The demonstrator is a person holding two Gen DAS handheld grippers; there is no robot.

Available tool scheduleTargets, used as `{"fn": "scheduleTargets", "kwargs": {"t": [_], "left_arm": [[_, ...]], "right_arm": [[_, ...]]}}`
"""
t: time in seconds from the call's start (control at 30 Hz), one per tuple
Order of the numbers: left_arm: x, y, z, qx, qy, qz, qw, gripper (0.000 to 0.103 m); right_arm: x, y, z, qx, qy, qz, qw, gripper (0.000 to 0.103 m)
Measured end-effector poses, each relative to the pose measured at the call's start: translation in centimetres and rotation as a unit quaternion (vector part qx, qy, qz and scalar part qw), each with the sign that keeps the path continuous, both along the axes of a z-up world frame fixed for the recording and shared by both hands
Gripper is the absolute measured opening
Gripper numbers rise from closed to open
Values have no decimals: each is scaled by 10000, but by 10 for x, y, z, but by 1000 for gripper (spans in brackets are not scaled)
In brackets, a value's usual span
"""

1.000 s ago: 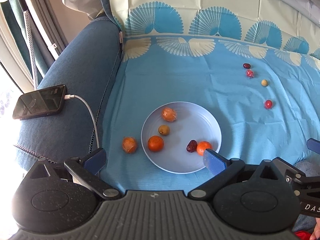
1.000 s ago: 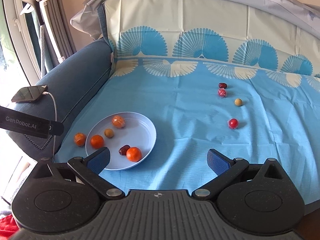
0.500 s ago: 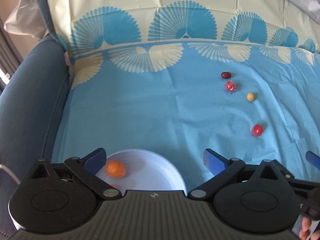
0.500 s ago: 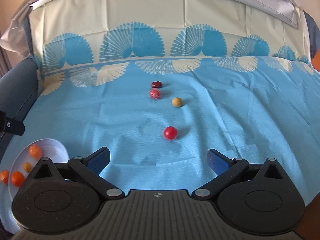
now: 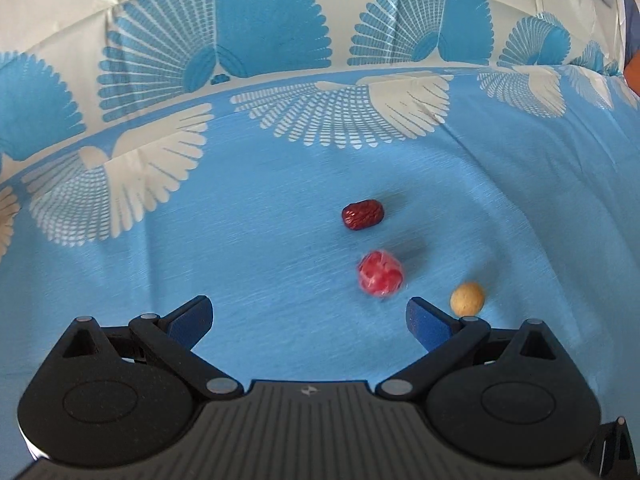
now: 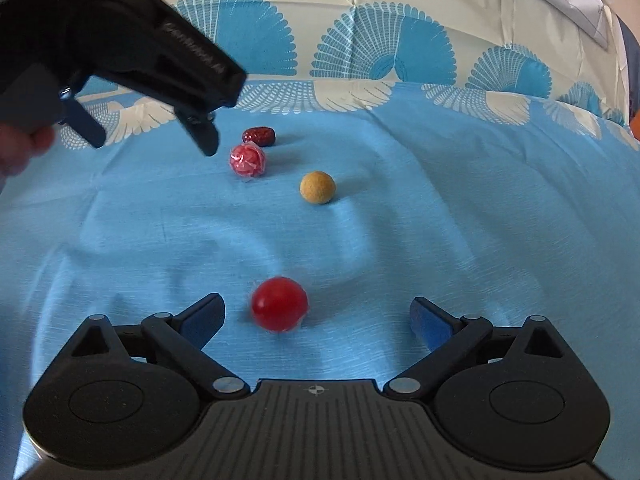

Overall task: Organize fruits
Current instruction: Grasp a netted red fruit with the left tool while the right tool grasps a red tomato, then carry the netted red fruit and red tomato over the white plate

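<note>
Over the red fruit (image 6: 279,309), right gripper (image 6: 316,322) (jaws wide) has closed in.

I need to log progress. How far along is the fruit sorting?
Nothing is gripped. Left gripper and right gripper are both open. Four pieces lie loose on the blue cloth: red date, wrapped pink fruit, tan ball, red ball.
</note>
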State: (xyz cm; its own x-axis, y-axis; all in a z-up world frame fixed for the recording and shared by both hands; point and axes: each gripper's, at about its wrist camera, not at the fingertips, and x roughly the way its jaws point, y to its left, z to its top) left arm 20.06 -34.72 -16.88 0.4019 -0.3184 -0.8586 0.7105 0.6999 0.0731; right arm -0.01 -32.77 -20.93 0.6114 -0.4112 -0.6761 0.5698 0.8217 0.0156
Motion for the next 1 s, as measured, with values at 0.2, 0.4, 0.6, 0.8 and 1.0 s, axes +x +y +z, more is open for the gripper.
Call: {"fn": "scheduleTargets", "kwargs": {"t": [0.2,0.4,0.6,0.8,1.0], "left_arm": [[7,-32,-16,82,158,-362,9992,96],[-6,-29,-10,-32,80,-633,9980,32],[-31,35,37,-185,-16,-328,9993,32],[-89,145,99,-135,-71,180,9997,32],[-147,264,146,23,-223,861,9960,32]], "right_arm": [[0,6,5,-195,-147,148,9996,79],[-6,7,10,-178,-242,64,9995,29],[-22,1,29,-167,-290,-317,9989,29],[-55,17,78,460,-543,12,9975,29],[-95,71,136,439,-610,721,9946,29]]}}
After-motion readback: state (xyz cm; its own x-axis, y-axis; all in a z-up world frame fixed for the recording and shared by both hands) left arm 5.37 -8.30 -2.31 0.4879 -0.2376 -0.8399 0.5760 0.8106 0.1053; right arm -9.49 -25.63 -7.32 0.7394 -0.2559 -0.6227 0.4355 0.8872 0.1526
